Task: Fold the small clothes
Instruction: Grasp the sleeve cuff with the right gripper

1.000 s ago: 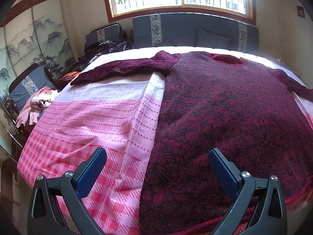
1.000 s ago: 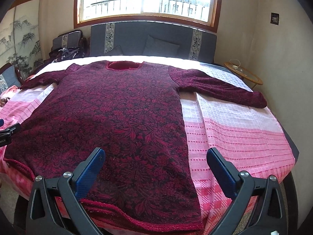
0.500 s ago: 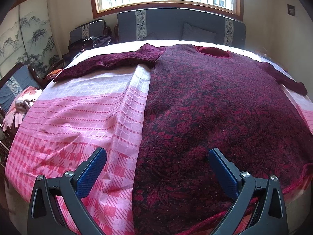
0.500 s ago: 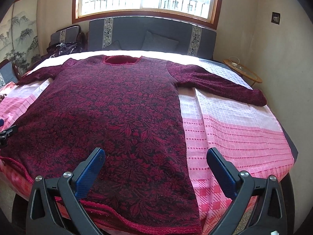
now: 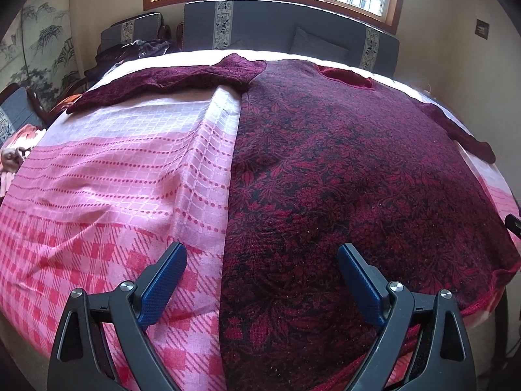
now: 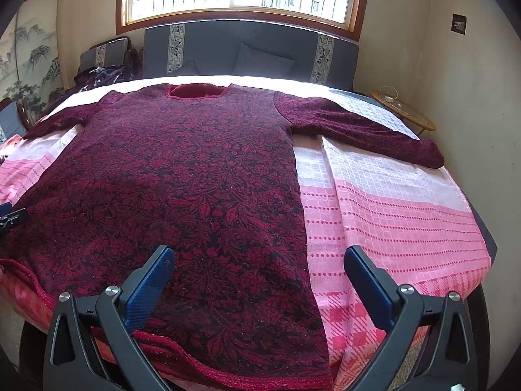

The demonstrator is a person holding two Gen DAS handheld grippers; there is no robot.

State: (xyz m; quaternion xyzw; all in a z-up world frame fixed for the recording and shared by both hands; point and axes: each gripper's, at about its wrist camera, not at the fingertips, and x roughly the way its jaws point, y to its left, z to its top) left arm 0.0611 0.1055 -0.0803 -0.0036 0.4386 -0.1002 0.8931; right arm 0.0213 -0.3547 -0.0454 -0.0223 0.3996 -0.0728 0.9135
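Both our jaws hang wide apart, left gripper [image 5: 262, 280] and right gripper [image 6: 259, 277], over the dark red floral knit sweater [image 6: 182, 189]. Biggest risk, we think: pinching the pink checked bedspread [image 5: 107, 176] along with the hem.

The left gripper [image 5: 262, 280] had a black plastic frame with two arms that spread like a V. Each finger carried a blue pad [image 5: 161, 288] with a fine textured surface. On each arm, two round silver screws [image 5: 127, 286] shone, and a triangular opening was cut in the frame at 7 and 5 o'clock. The right gripper [image 6: 259, 282] had the same build: black frame, blue pads [image 6: 366, 288], silver screws [image 6: 407, 289]. A small white part showed at its 5 o'clock edge.
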